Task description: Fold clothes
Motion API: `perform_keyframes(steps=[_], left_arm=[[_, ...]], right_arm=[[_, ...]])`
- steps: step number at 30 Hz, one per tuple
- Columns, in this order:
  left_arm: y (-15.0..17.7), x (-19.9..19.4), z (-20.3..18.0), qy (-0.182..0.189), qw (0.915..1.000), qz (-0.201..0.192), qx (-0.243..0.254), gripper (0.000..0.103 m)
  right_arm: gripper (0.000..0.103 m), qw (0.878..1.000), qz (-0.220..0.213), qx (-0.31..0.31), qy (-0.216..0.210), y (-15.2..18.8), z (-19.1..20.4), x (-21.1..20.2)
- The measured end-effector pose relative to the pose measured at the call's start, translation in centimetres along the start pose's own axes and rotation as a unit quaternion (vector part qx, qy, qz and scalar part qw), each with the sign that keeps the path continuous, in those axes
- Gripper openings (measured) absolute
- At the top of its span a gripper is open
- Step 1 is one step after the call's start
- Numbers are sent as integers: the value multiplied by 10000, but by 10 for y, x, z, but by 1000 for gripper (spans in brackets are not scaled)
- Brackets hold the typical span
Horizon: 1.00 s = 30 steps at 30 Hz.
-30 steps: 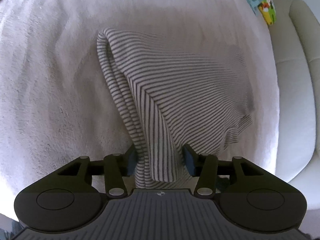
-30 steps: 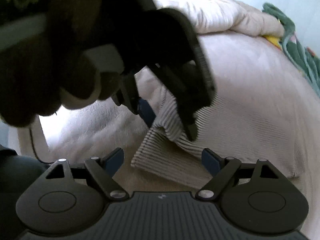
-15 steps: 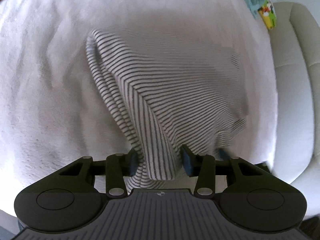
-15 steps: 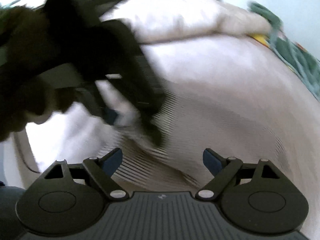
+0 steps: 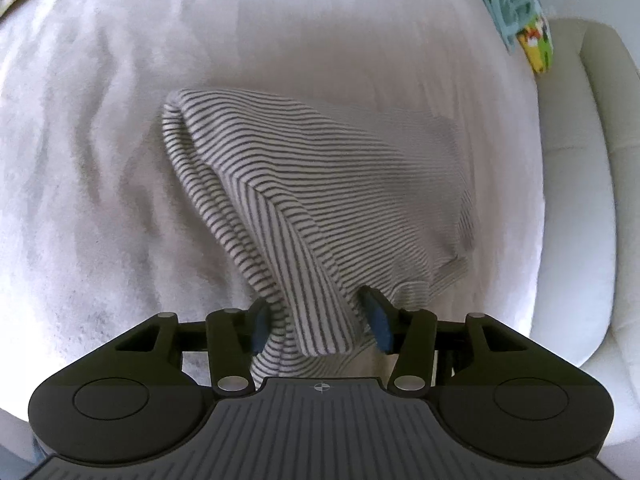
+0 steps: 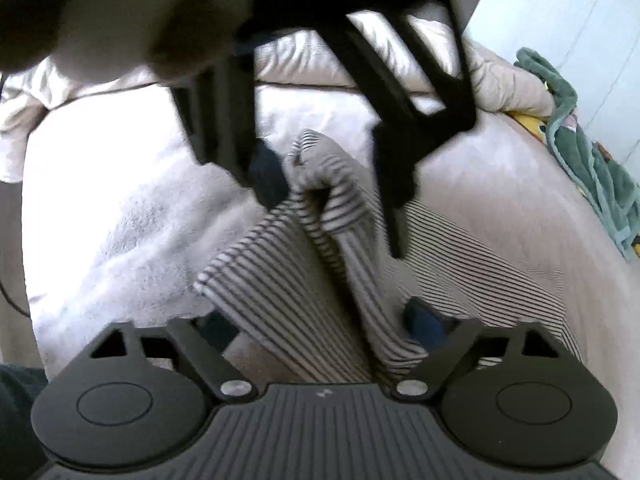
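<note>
Striped garment (image 5: 320,208) lies bunched on the pale blanket (image 5: 100,200), one corner raised toward six o'clock. Left gripper (image 5: 318,322) is opening, that corner between its pads. Right gripper (image 6: 320,330) is closing around another fold, not yet pinching.

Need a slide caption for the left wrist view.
Left hand-held gripper, jaws opening, around a lifted bunch of striped garment over a pale blanket.
</note>
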State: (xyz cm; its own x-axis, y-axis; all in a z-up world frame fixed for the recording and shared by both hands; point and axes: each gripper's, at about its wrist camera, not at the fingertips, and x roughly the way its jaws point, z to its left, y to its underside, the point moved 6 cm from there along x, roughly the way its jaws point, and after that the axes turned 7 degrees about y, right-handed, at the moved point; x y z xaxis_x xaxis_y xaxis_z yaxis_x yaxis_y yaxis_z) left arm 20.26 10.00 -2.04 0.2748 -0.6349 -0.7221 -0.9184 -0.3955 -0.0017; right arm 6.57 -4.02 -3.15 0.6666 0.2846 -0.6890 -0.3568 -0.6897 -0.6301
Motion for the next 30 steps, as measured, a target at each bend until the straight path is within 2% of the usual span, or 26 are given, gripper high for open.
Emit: perform_keyframes(steps=[2, 4, 6, 7, 9, 10, 11, 14, 17, 18, 20, 21, 22, 23, 25, 27, 29, 30], left_arm=[[0, -7, 3, 83, 9999, -112, -11, 76], [0, -11, 9, 82, 9997, -237, -32, 82], [-3, -10, 19, -30, 9995, -295, -139, 82], [-4, -7, 22, -84, 9993, -304, -195, 78], [-5, 1, 23, -173, 9992, -279, -211, 61], [-5, 3, 22, -204, 9993, -252, -186, 46], [-3, 3, 19, -212, 9994, -233, -130, 45], [-2, -4, 8, -163, 9994, -290, 36, 44], [-2, -17, 1, 56, 9994, -331, -13, 44], [-2, -20, 0, 102, 9994, -341, 3, 45], [-4, -25, 0, 111, 9991, -403, 27, 54], [-5, -27, 1, 100, 9990, -444, 24, 56], [-6, -28, 3, 80, 9988, -485, 5, 63], [-8, -27, 9, 31, 9986, -526, -59, 75], [-12, -24, 18, -61, 9981, -579, -194, 81], [-16, -9, 21, -82, 9983, -424, -387, 81], [-14, 6, 17, 160, 9981, -155, -573, 75], [-13, 11, 13, 288, 9975, -27, -639, 72]], right_arm=[[71, 9997, -10, 212, -86, -1, -6, -2], [62, 9989, 11, 399, -227, -2, -10, -4], [60, 9982, 40, 512, -299, -1, -11, -6], [60, 9981, 51, 539, -309, 1, -11, -7], [64, 9982, 49, 537, -271, 1, -9, -9], [67, 9984, 18, 530, -204, 0, -10, -8], [75, 9985, -13, 524, -139, -1, -11, -7], [81, 9987, -75, 494, -23, -5, -7, -10], [80, 9986, -144, 501, 38, -18, -2, -4], [69, 9984, -179, 544, 0, -20, -4, -2], [51, 9977, -193, 652, -55, -28, -6, 0], [46, 9973, -178, 707, -64, -30, -9, 0], [44, 9969, -181, 761, -84, -28, -8, -7], [41, 9965, -184, 814, -104, -25, -7, -13], [41, 9957, -187, 895, -151, -22, -12, -18], [41, 9955, -211, 906, -179, -19, -11, -23], [42, 9958, -249, 877, -127, -13, -5, -35], [52, 9959, -261, 863, -92, -12, -5, -38]])
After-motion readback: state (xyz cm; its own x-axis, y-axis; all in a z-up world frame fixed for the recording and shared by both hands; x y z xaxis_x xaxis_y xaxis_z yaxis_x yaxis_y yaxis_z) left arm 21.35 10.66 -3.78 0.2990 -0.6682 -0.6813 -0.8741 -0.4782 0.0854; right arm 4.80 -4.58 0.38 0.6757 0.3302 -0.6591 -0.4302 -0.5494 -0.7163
